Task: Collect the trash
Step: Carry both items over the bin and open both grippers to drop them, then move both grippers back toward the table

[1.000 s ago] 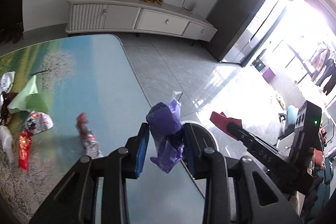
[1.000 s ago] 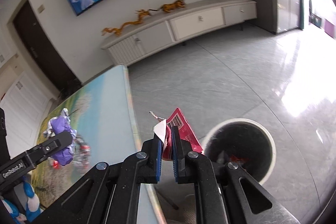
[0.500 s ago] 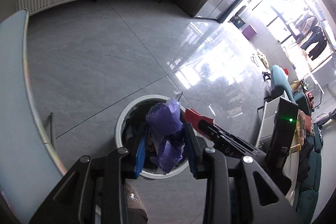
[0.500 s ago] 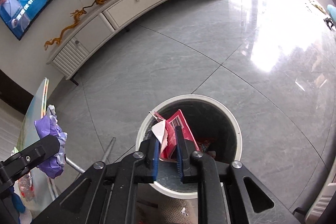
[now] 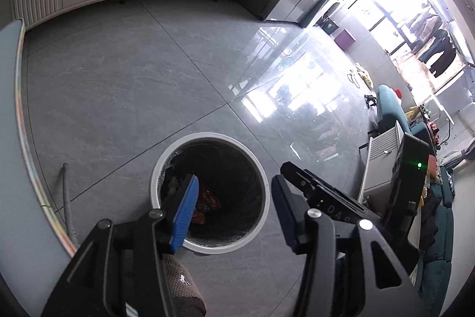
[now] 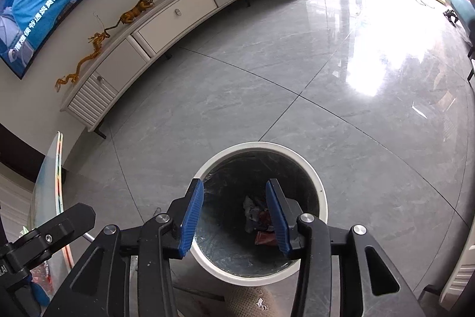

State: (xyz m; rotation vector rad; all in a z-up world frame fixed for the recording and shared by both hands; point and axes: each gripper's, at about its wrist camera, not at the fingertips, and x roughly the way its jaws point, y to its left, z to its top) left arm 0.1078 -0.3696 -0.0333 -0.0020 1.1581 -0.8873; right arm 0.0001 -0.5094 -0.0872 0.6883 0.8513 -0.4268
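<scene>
A round white-rimmed trash bin [image 5: 261, 192] with a dark liner stands on the grey floor, also in the right wrist view [image 6: 322, 198]. Crumpled wrappers [image 6: 258, 216] lie at its bottom; red ones show in the left wrist view [image 5: 207, 201]. My left gripper [image 5: 234, 204] is open and empty above the bin. My right gripper [image 6: 234, 210] is open and empty above the bin too; its body shows to the right in the left wrist view [image 5: 341, 204].
The table edge [image 5: 20, 115] runs down the left, with a table leg [image 5: 66, 198] beside the bin. A white TV cabinet [image 6: 178, 11] stands along the far wall. A sofa and a small white unit [image 5: 386, 156] are at the right. A slippered foot [image 6: 252, 302] is below.
Both grippers have opened over the bin. The purple wrapper has left the left gripper and the red packet has left the right gripper; both are gone from the fingers.
</scene>
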